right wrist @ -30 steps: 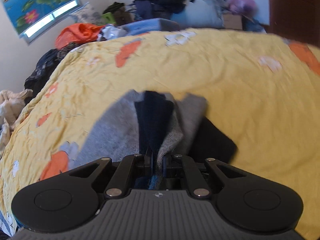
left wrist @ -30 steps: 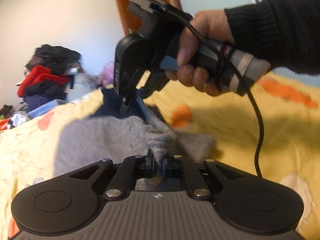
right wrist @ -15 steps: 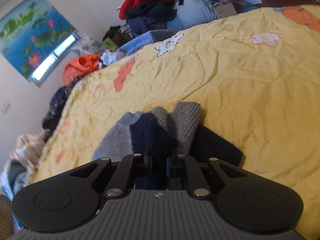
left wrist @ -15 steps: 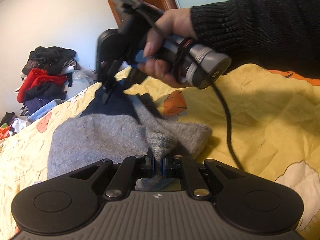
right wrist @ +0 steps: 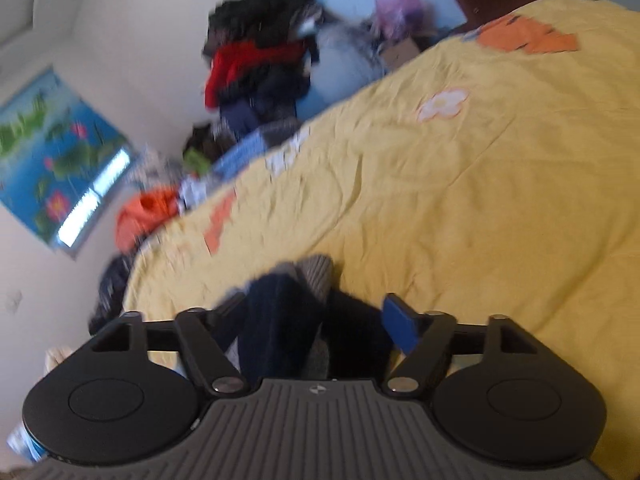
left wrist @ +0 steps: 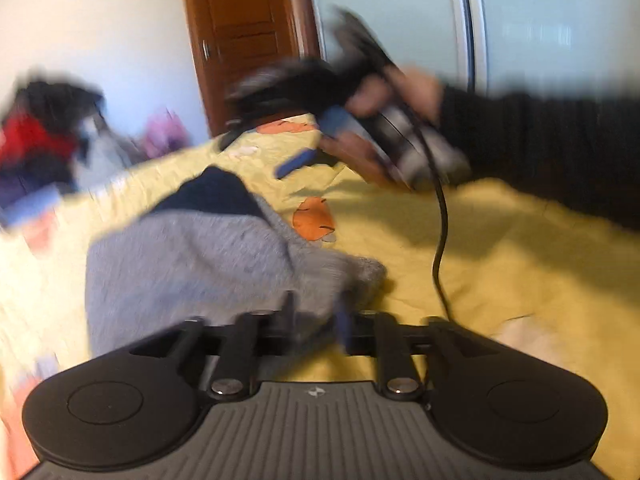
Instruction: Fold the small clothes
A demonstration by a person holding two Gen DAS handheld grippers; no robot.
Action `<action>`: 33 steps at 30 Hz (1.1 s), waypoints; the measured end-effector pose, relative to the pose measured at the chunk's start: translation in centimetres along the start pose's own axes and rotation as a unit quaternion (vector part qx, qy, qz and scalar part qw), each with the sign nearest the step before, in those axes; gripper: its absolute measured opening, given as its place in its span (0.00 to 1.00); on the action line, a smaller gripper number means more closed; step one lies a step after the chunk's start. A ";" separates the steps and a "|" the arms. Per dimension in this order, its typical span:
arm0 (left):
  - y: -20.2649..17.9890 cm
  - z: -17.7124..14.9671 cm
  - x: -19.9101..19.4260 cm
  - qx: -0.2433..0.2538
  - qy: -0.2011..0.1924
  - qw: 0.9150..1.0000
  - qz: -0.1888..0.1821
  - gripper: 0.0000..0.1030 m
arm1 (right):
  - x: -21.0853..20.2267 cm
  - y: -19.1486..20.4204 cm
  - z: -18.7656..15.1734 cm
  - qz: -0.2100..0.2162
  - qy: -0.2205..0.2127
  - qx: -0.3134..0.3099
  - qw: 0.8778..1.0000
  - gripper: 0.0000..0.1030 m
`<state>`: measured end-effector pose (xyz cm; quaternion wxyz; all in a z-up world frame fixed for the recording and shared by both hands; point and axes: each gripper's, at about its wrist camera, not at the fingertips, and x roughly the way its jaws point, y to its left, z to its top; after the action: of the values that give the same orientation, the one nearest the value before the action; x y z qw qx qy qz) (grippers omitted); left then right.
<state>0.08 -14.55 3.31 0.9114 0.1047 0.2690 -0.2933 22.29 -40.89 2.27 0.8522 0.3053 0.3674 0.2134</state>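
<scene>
Yellow bedding (left wrist: 500, 240) with orange prints fills the room's middle, clothes heaped along the far wall.

From the left wrist, the left gripper (left wrist: 316, 316) has just been opening; its jaws stand part-way apart with the grey cuff of the garment (left wrist: 180, 264) loose between them, not pinched. The garment stretches away and leftward, navy end farthest. Beyond it the right gripper (left wrist: 296, 148), in a hand (left wrist: 384, 128), hangs above the bed.

From the right wrist, the right gripper (right wrist: 316, 316) has just been opening too, now wide, the garment's navy end (right wrist: 276, 320) lying between and under its fingers, the grey end (right wrist: 316, 272) farther off. Each gripper looks nearest to its own end.
</scene>
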 end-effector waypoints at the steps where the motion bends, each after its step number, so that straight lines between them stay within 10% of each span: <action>1: 1.9 0.1 -1.3 -0.036 -0.009 0.999 -0.012 0.77 | -0.3 -0.3 -0.2 -0.007 0.003 -0.002 1.000 0.82; 2: 4.1 0.2 -2.4 -0.077 -0.028 0.997 -0.009 1.00 | -0.3 -0.5 -0.5 -0.019 0.012 -0.006 1.000 0.82; 7: 16.2 1.6 -1.5 -0.287 -0.040 0.957 0.033 1.00 | 1.5 -1.9 -1.7 -0.027 0.028 0.017 0.999 0.85; 12: 26.7 -1.4 6.9 -0.539 0.039 0.839 -0.057 1.00 | 4.1 -0.2 -1.9 0.008 0.054 0.022 0.998 0.89; 15: 27.9 -0.9 9.5 -0.565 0.038 0.819 -0.091 0.99 | 5.2 0.7 -1.9 0.019 0.063 0.019 0.998 0.89; 18: 26.7 0.7 11.4 -0.518 0.064 0.847 -0.105 0.88 | 6.0 1.2 -2.0 0.008 0.073 0.004 0.997 0.52; 19: 26.0 1.3 11.8 -0.484 0.084 0.866 -0.091 0.55 | 6.4 1.2 -2.1 0.003 0.083 0.002 0.997 0.42; 21: 25.3 2.0 12.2 -0.446 0.102 0.887 -0.063 0.37 | 6.4 0.9 -2.3 0.021 0.077 0.017 0.997 0.34; 33: 31.4 4.0 6.4 -0.404 0.099 0.909 -0.013 0.28 | 8.8 7.5 -2.1 0.083 0.059 0.032 0.994 0.31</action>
<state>24.78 6.31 4.13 0.8407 -0.2476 0.4544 -0.1597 25.27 -29.53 1.86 0.7983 0.3490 0.3968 0.2890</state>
